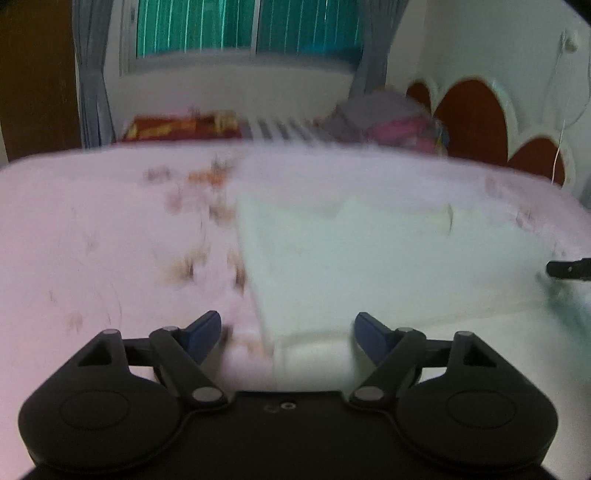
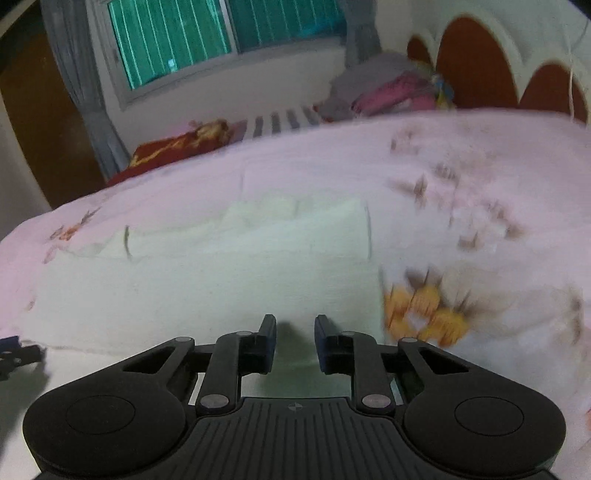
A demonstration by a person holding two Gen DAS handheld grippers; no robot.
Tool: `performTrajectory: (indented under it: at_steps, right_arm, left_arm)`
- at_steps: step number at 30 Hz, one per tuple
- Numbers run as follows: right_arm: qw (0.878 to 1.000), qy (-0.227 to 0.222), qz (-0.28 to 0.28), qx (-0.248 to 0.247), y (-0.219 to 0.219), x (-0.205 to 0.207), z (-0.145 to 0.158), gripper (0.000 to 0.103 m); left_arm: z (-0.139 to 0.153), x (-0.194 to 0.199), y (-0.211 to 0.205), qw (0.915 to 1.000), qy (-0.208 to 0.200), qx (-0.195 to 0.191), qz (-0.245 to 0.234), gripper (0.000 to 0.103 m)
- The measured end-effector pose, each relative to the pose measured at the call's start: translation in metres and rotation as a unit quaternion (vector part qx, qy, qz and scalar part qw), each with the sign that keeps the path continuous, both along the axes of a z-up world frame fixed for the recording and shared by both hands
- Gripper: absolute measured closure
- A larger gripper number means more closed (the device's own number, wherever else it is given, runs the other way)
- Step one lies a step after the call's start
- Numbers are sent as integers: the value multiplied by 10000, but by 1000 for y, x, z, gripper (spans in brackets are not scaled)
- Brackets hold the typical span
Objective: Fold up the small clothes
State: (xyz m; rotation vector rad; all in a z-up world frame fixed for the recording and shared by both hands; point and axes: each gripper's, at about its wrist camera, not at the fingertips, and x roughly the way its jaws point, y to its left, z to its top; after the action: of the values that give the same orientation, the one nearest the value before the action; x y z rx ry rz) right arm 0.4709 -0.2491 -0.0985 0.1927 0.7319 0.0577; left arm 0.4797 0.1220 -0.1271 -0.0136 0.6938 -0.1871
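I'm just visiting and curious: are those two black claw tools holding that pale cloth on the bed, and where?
Neither grips it. The left hand-held gripper stands wide open over the pale white-green cloth garment; the right hand-held gripper shows a clear gap.

Both views ride low and close over the bed (image 1: 92,229), each angled down along its own gripper toward the far edge and the window (image 1: 243,26) beyond. The left wrist view looks over the pale garment (image 1: 369,258) from its left side; the right wrist view sits over its near right part. Both share the garment, window and headboard (image 2: 476,62).
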Motion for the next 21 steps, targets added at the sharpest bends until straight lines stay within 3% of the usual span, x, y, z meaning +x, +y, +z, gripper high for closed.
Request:
performTrajectory:
  at_steps: [3,7,11,12,18,21]
  right_arm:
    - [9996,-153,-84,217,2,11,9,80]
    - [9997,-33,-228,45,11,39,5,80]
    - [9989,135,-447,-35,7,56,-2,80]
    - [9985,182,-509,-39,3,59,-6,80]
    - [9961,278,-821,-135,-12,58,-10,80]
    - [9968,-42,-790,-104,4,52,6,80]
  left_arm:
    - [12,20,-19,9992,-216,6,-349,22]
    - [6,62,-41,9960,-272,99,-847,20]
    - [-27,115,-28,9972,175,251,-689,18]
    - [-32,120,-19,9975,149,134,-685,18]
    - [-11,105,-16,9979,-55,160,-632,24]
    - [1,88,-34,9967,-208,-158,-770,14]
